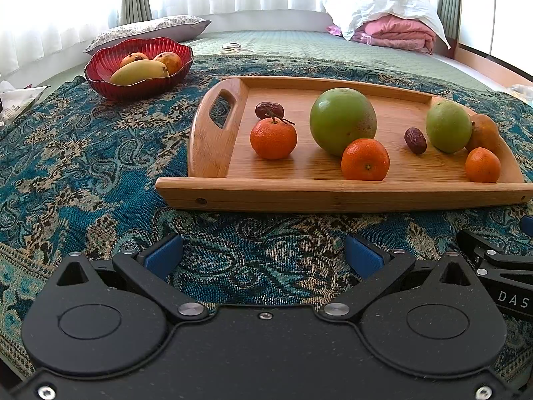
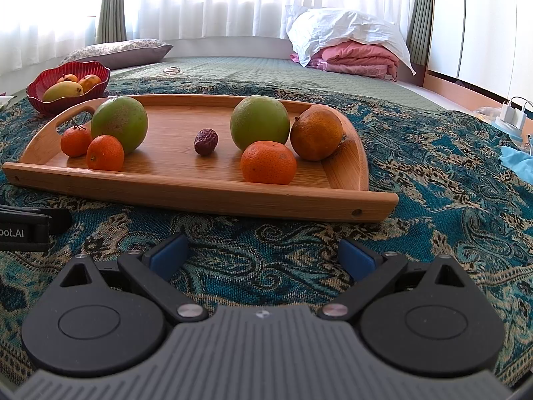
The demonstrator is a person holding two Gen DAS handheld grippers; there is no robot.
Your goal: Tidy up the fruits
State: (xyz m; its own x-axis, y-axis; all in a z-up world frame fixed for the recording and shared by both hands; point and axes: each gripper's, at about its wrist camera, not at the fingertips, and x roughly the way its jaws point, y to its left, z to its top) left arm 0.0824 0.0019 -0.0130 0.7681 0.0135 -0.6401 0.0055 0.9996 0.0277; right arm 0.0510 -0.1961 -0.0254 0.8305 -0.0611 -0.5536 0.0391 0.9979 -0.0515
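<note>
A wooden tray [image 1: 333, 193] [image 2: 200, 193] lies on the patterned blue cloth. It holds two green fruits [image 1: 343, 120] [image 1: 448, 126], three mandarins [image 1: 273, 138] [image 1: 365, 159] [image 1: 482, 165], two dark dates [image 1: 269, 110] [image 1: 415, 140] and a brownish-orange fruit [image 2: 315, 132]. A red glass bowl [image 1: 110, 88] [image 2: 36, 101] at the far left holds a yellow mango [image 1: 140, 71] and two orange-red fruits. My left gripper [image 1: 265, 256] is open and empty, just short of the tray's near edge. My right gripper [image 2: 263, 255] is open and empty, also short of the tray.
The cloth [image 1: 83, 173] covers a bed with a green quilt [image 1: 299, 45]. A pillow [image 1: 150, 28] lies behind the bowl. Folded pink and white bedding [image 1: 396, 30] is at the back right. White bags [image 2: 511, 113] and a light blue item [image 2: 519, 163] sit at the far right.
</note>
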